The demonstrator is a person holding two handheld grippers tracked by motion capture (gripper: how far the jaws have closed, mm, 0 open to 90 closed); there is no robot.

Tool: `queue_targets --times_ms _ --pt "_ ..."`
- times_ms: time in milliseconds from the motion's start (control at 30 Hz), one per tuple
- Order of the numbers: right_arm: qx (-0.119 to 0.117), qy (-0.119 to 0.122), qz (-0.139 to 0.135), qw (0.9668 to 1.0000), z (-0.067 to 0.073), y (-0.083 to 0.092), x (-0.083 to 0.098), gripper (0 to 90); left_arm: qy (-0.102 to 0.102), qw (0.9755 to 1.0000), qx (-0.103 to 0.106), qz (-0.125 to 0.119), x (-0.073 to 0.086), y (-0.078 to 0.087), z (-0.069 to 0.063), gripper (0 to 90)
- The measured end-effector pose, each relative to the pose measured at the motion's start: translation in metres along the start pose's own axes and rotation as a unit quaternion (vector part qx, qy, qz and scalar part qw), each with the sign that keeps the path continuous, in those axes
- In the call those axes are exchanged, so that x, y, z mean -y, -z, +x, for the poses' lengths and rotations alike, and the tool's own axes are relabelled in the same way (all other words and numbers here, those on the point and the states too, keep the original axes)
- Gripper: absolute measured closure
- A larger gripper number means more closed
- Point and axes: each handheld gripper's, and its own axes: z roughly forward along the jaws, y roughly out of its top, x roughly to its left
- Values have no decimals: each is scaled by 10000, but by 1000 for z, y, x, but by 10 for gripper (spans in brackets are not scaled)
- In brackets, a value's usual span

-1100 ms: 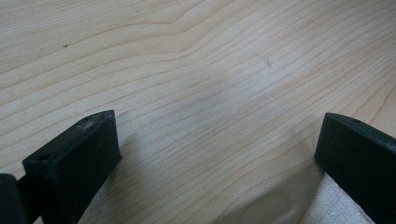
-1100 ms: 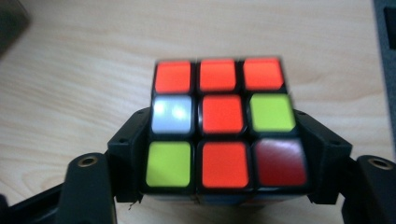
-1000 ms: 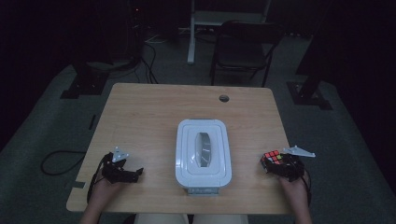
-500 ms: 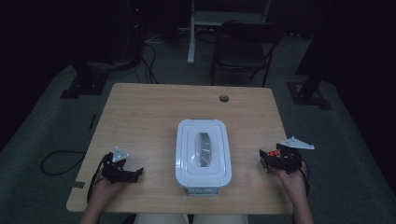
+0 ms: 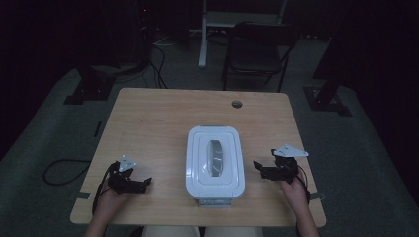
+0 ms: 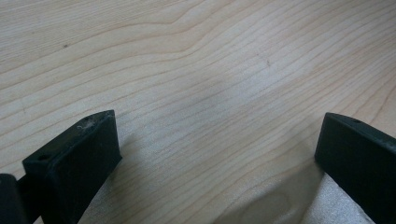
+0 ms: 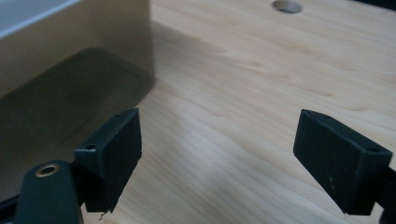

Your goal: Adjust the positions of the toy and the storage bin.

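The left gripper (image 5: 143,183) rests low over the near-left part of the wooden table (image 5: 163,123), held in the person's left hand (image 5: 109,200). Its 2 jaws stand wide apart with bare wood grain between them, as the left gripper view (image 6: 215,154) shows; nothing is held.

In the middle of the table sits the white container (image 5: 215,163), a rounded rectangular box with its lid on. Its long axis runs from the near edge toward the far edge, and the oblong grey recess (image 5: 215,157) in the lid runs the same way. No label or writing can be read on it.

The right gripper (image 5: 258,168) is just to the right of the container, pointing toward its side, held in the person's right hand (image 5: 292,190). Its jaws have just been opening and now stand wide with nothing between them. The right gripper view (image 7: 217,144) gives what the high view cannot: the container's pale side wall (image 7: 79,42) close up at the left. It also shows the round cable hole (image 7: 287,6) in the tabletop, which the high view (image 5: 237,104) places near the far edge.

The high view alone takes in the dark room beyond, with a folding chair (image 5: 259,54) behind the table.
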Motion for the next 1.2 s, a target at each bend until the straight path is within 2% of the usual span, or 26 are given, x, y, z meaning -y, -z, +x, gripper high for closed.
queue_targets --times_ms 233,400,500,567,700,833,967,1033,1200 --pt "-77 -60 -41 9999 13 -17 7 154 0 10000 0 -1 0 0 0 7" --pt "-294 -159 -150 9993 20 -25 13 138 13 10000 1 -5 0 0 0 7" --pt "-230 -204 -145 9994 25 -31 18 137 -2 10000 3 2 0 0 0 7" --pt "-177 -254 -69 9995 27 -35 22 137 -1 10000 2 0 0 0 0 7" --pt "-257 -167 118 9995 30 -42 27 137 -4 10000 2 4 0 0 0 7" --pt "-137 -81 258 9995 33 -44 31 137 -7 10000 4 0 0 0 0 7" --pt "-109 -163 426 9989 33 -43 36 141 -2 10000 2 -2 0 0 0 7" --pt "-194 -186 511 9983 31 -42 38 141 -6 10000 4 -3 0 0 0 6" --pt "48 -218 693 9973 30 -42 39 137 -1 10000 1 -3 0 0 0 7"
